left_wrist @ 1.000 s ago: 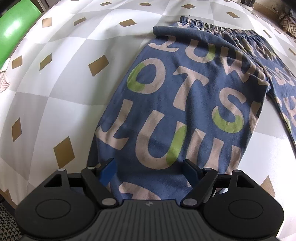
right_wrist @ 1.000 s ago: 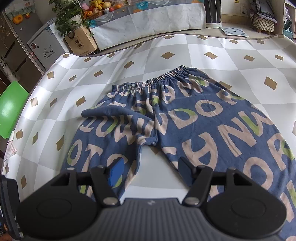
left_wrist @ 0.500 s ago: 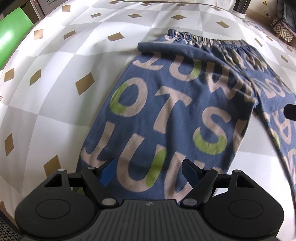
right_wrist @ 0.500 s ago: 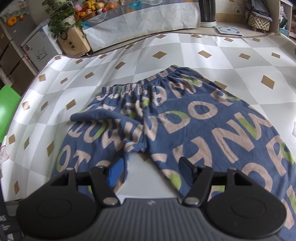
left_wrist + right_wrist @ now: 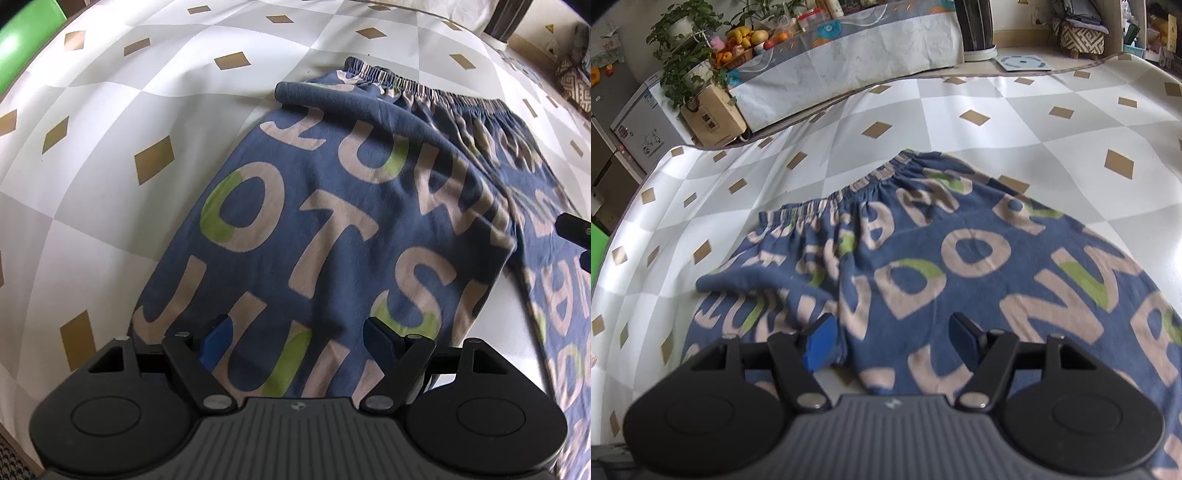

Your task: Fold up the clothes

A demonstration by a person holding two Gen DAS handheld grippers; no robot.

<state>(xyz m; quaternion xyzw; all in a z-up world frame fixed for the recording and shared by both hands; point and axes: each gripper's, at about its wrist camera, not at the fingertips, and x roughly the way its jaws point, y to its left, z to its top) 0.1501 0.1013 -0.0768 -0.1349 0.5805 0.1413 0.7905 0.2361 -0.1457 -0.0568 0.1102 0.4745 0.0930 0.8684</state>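
Trousers [image 5: 923, 273], blue knit with big cream and green letters, spread flat on a grey-and-white checked mat [image 5: 1034, 122] with tan diamonds. The elastic waistband [image 5: 849, 188] lies toward the mat's far edge, and the two legs run back toward the near edge with a wedge of bare mat between them below the crotch. One leg [image 5: 332, 229] fills the left wrist view; it is folded or doubled near the waistband, where a rolled blue edge crosses it.

Left gripper [image 5: 299, 339]: jaws wide apart and empty, hanging over the lower part of that leg, pads not seen pressing cloth. Right gripper [image 5: 890, 339]: jaws likewise apart and empty, over the crotch area, with the blue pad [image 5: 820, 347] near the inner edge of the leg; whether it touches is not clear.

Handling, as judged: soft, light, limp fabric with no stiffness. It will drape and sag from any pinch point and drag across the mat instead of sliding as a sheet. Thick knit should give the pads decent friction; not fragile. A single-layer pinch would peel front from back, so take both layers together at an edge. Best holds look like the hem end of a leg or the outer side seam, and the gathered waistband, which is thicker. Two spaced grips should keep the fold line straight.
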